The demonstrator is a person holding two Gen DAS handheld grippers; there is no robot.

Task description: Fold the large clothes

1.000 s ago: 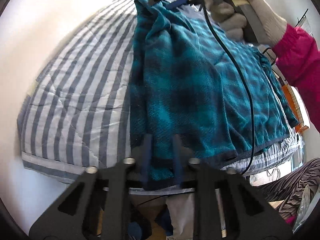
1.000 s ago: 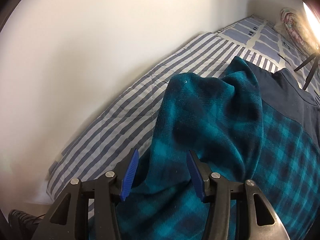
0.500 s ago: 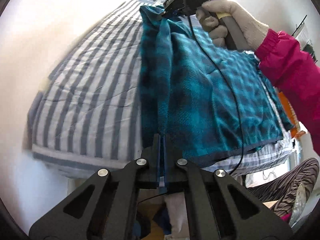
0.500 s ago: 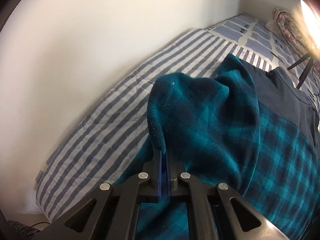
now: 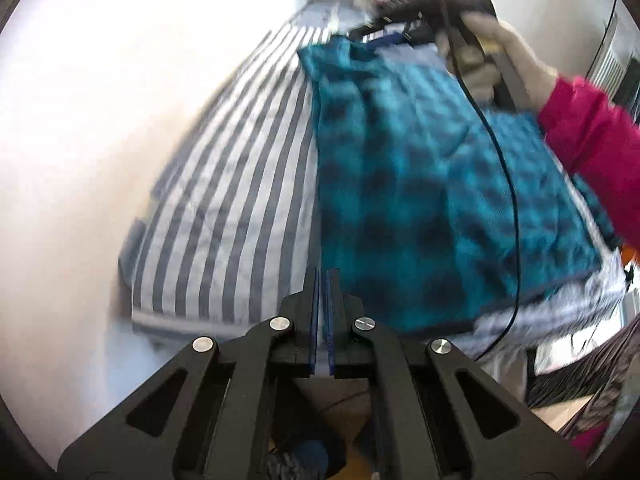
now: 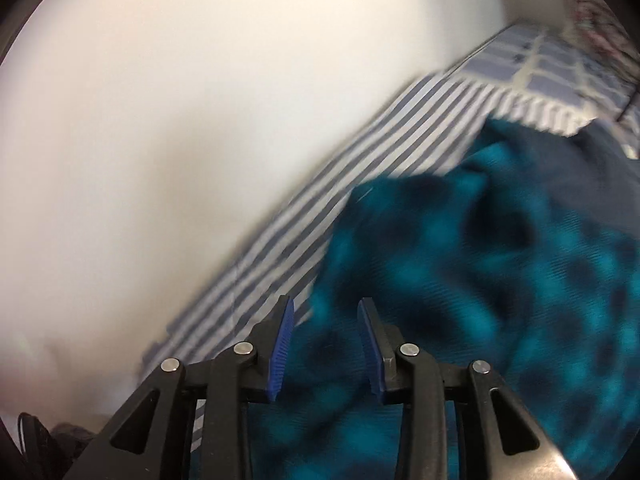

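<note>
A teal and black plaid fleece garment (image 5: 420, 184) lies spread on a bed with a grey-and-white striped quilt (image 5: 240, 200). My left gripper (image 5: 322, 272) is shut on the garment's near left edge, at the foot of the bed. At the far end a gloved hand with a pink sleeve (image 5: 592, 136) holds my right gripper (image 5: 376, 38) over the garment's top corner. In the blurred right wrist view the right gripper (image 6: 325, 302) has its jaws opening. The plaid cloth (image 6: 480, 280) lies under and between them, and the pads do not press on it.
A white wall (image 6: 200, 100) runs along the bed's left side. A blue-and-white checked cover (image 6: 540, 56) and a patterned bundle (image 6: 592, 12) lie at the head. A black cable (image 5: 508, 184) hangs across the garment. Zebra-patterned fabric (image 5: 580, 372) lies past the bed's right corner.
The left gripper closed on the garment's near edge and rose with it. The right gripper shut on a raised fold, then parted its jaws, and the fold dropped out.
</note>
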